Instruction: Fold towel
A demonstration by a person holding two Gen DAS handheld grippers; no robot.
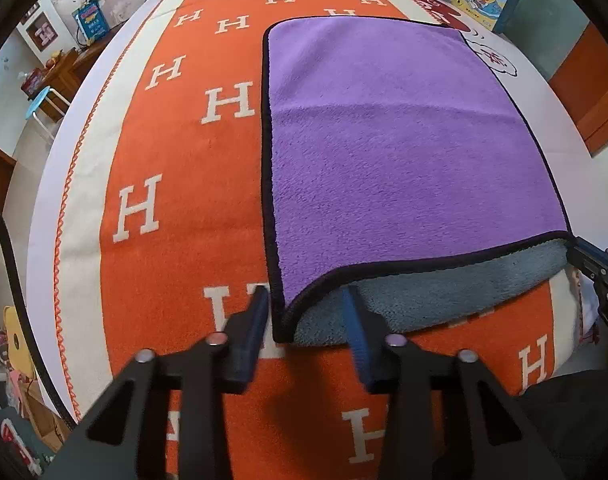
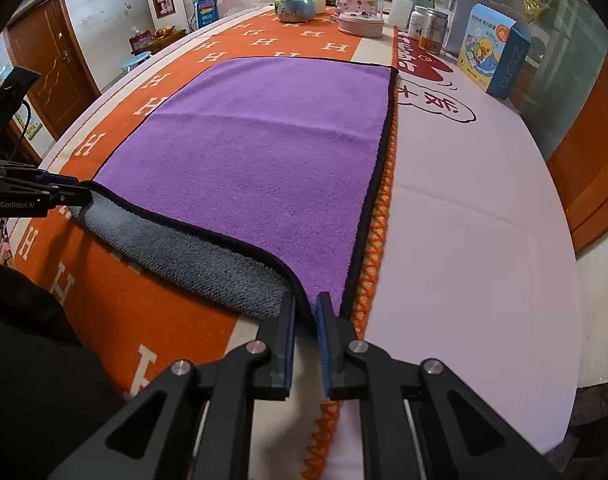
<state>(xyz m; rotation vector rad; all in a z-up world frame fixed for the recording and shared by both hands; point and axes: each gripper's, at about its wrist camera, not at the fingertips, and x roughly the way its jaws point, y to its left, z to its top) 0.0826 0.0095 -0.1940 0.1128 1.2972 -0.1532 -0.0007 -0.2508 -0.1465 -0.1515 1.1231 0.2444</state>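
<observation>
A plush purple towel [image 1: 404,148] with black piping and a grey fleecy underside lies on the orange H-patterned desk [image 1: 164,152]. Its near edge is lifted. The left gripper [image 1: 306,322] has its fingers wide around the near left corner. The right gripper [image 2: 305,316] pinches the near right corner with narrow fingers.

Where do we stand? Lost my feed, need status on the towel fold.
Left gripper open at near-left corner, not clamped. Right gripper shut on near-right corner. Purple towel flat, near edge lifted, grey underside showing. Fold path clear.
</observation>
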